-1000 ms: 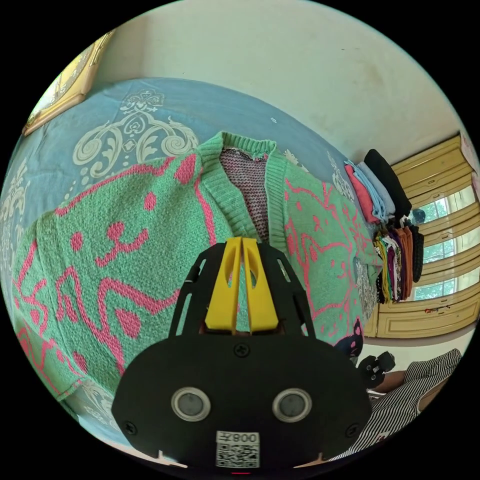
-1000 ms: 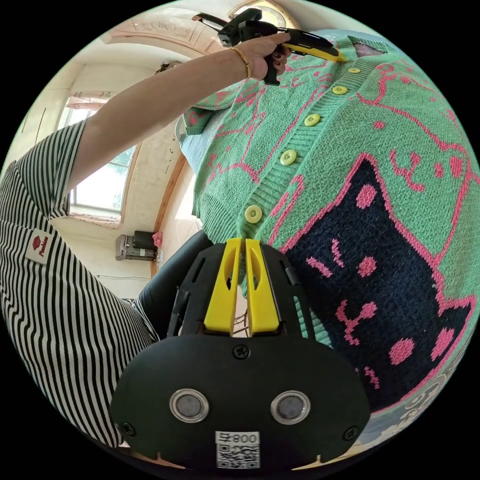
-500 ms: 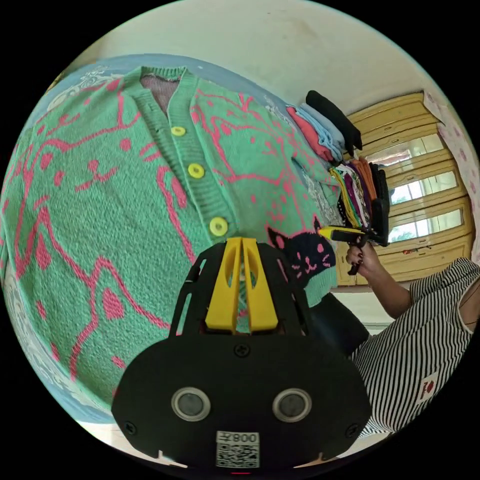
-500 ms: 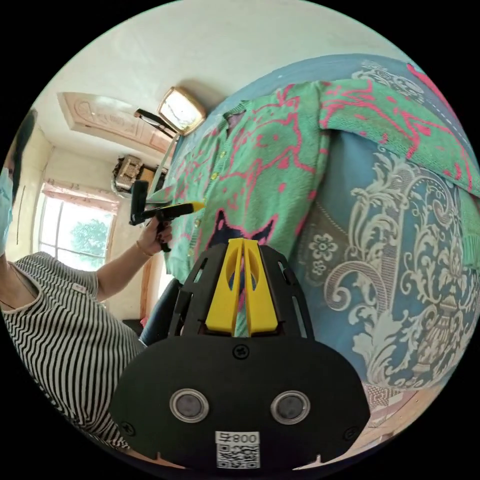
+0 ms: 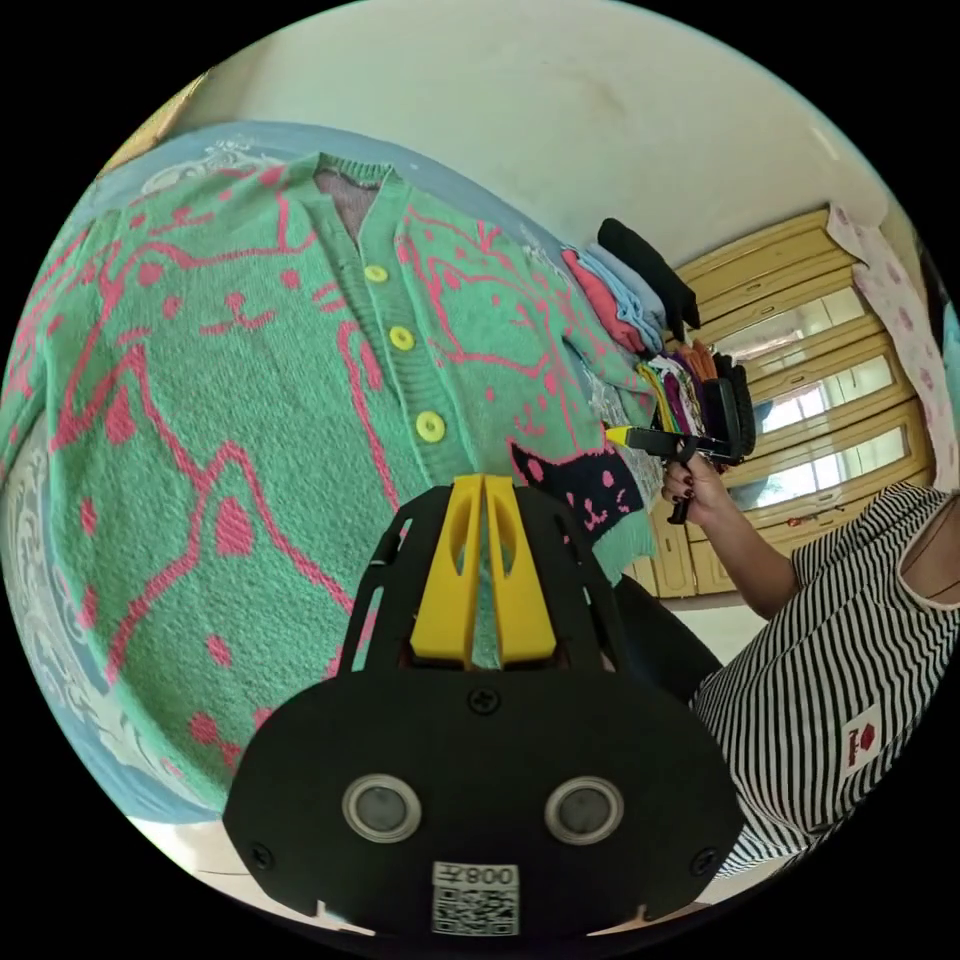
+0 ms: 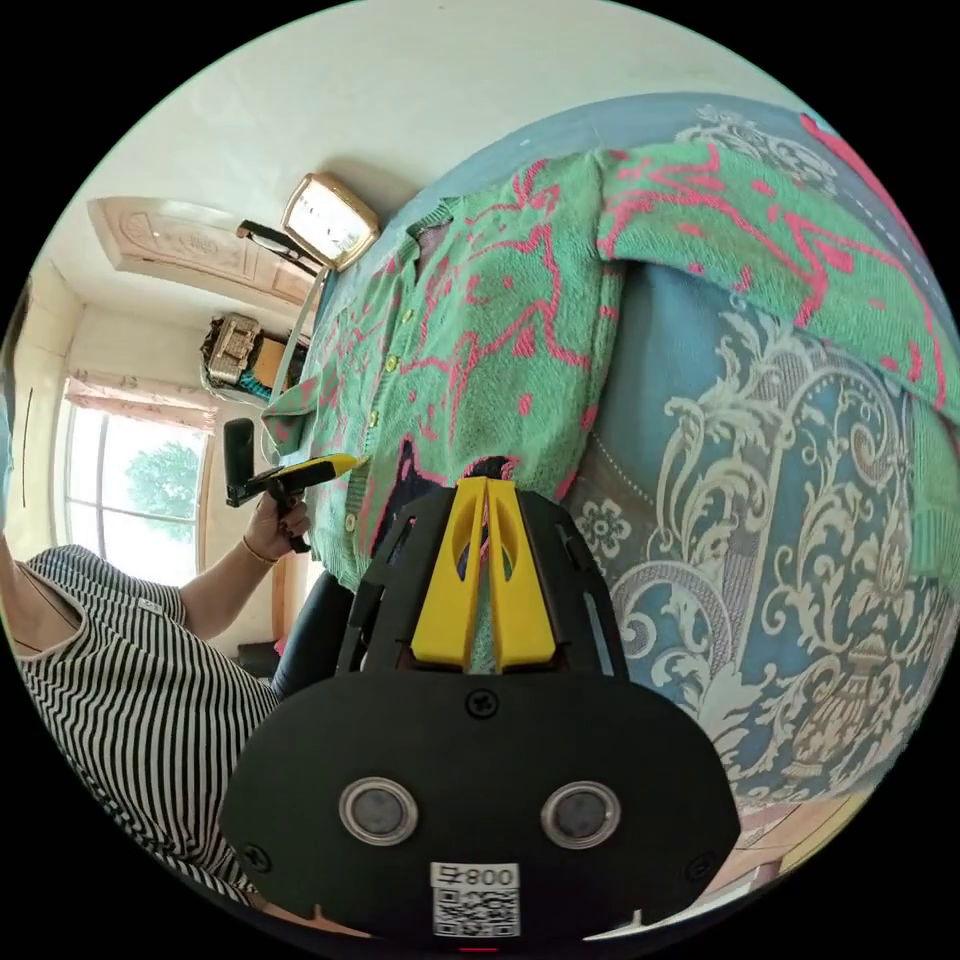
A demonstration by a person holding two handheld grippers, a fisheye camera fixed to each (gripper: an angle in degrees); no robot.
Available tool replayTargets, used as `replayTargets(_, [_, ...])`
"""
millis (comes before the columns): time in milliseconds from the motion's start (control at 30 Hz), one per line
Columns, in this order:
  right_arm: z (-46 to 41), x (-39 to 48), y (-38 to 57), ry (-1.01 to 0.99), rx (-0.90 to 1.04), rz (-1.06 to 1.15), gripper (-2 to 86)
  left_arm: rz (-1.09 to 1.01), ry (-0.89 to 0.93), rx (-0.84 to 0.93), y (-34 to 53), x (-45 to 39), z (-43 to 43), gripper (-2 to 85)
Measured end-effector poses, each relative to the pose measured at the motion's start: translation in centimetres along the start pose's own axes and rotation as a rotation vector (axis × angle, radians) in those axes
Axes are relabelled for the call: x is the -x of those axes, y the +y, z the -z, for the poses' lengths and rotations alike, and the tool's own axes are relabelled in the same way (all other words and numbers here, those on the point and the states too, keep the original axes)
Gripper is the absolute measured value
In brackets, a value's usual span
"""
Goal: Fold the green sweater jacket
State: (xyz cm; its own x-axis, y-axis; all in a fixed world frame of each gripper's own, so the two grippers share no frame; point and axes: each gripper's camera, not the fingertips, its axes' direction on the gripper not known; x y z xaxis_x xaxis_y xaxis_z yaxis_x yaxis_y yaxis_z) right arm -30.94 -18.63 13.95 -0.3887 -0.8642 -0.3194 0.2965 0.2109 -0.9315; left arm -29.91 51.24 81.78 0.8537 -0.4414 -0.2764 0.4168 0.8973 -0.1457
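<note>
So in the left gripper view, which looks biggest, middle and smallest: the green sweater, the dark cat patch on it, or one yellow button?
1. Green sweater jacket, by far the largest.
2. Dark cat patch, sitting at its hem.
3. Yellow button, the smallest.
All lie on the same garment, so the fisheye hardly changes the ranking.

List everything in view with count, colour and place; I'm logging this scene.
cardigan: one, green with pink cat outlines and one dark cat patch, spread buttoned on the bedspread
buttons: three in the left gripper view, yellow, down the front band
bedspread: one, blue with pale scrollwork, under the cardigan
folded clothes: one stack, mixed colours, beyond the cardigan
windows: wood-framed, far side
clock: one, gold-framed, on the wall
striped shirt: one, black and white, on the person
left claw: yellow, shut, at the hem
right claw: yellow, shut, at the hem
</note>
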Motion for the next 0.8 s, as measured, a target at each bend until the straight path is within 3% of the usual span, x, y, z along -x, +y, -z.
replayTargets(233, [-0.2, 2.2, -15.0, 0.163, -0.009, 0.259, 0.1, 0.038, -0.261, -0.178, -6.5, 4.7, 6.8, 0.4])
replayTargets(333, [-0.6, 2.2, -19.4, -0.004, 0.142, 0.299, 0.2, 0.086, -0.284, -0.198, -8.6, 6.1, 7.8, 0.6])
replayTargets(433, [-0.5, 1.2, -16.8, 0.108, 0.161, 0.276, 0.5, 0.004, -0.106, -0.189, -8.1, 3.4, 6.5, 1.3])
replayTargets(567, [1.9, -0.7, -9.5, 0.077, 0.102, 0.210, 2.7, -0.122, 0.113, 0.023, -3.7, -4.0, 0.6, 4.3])
replayTargets(800, [6.3, -2.6, -1.4, -0.024, -0.025, 0.060, 8.3, -0.191, 0.093, 0.154, 4.6, -13.0, -2.3, 7.2])
